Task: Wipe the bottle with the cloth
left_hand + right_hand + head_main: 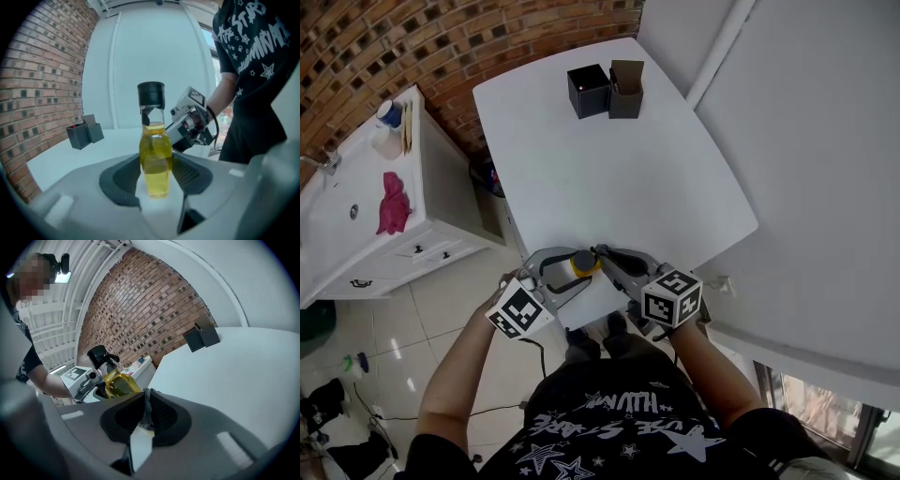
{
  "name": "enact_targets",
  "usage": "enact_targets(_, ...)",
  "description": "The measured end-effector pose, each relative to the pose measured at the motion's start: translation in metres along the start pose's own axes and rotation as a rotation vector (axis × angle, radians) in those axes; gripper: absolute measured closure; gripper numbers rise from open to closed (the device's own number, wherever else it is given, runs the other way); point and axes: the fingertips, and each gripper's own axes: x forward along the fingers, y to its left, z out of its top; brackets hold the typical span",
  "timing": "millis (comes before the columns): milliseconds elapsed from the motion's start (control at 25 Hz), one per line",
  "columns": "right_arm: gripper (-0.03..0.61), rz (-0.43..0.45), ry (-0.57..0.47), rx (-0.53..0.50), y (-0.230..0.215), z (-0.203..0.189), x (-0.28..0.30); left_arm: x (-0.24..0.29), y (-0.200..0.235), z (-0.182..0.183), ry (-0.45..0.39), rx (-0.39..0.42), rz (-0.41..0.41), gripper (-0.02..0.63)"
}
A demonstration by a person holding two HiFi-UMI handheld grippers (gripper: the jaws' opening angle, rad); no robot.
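- At the near edge of the table (609, 169), the left gripper (157, 177) clamps the bottle (156, 150) low on its body; a hard sideways wipe could twist it loose.
- Just beyond, the right gripper (146, 422) has its jaws pinched on a thin fold of cloth (147, 403), which may slip free.

Counted: 1 bottle (155, 159) of yellow liquid, 1 grey cloth (146, 409), 2 grippers: left gripper (565, 274), right gripper (615, 267); 1 white table (609, 178) with 2 black boxes: left box (589, 90), right box (625, 89); 1 white sink cabinet (441, 216), 1 faucet (323, 161), 1 pink rag (392, 203), 1 blue-capped container (388, 114), 1 person (609, 422)
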Motion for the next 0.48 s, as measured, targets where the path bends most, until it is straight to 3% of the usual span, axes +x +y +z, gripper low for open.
enact_targets(240,0.541,-0.04,0.022,0.052,-0.012,-0.017,0.006,-0.001,-0.001,-0.002,0.036,0.066,-0.108,0.408)
enact_targets(480,0.541,-0.083,0.052,0.081,-0.025,-0.033,0.011,0.0,-0.001,-0.002,0.03,0.047,-0.09,0.407)
